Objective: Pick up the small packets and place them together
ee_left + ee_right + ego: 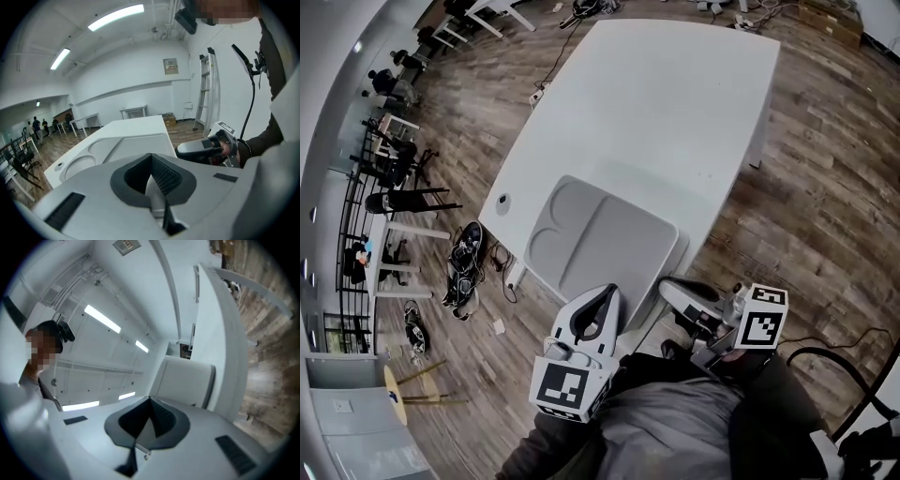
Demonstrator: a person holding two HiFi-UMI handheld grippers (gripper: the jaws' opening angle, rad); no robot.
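Clearly, left claw [607, 291] and right claw [667, 287] are both closed on nothing, their cubes [761, 323] bearing square black-and-white markers.

Looking steeply down in the head view from above the near end of the white table [675, 103], taking in its whole top. Sitting low and close just off that near end in the left gripper view, facing along the table toward its far end. Tilting upward and rolling sideways beside the table in the right gripper view, catching mostly ceiling [108, 310]. Sharing the table's grey tray [600, 234] and the right gripper [667, 286] between head and left gripper views
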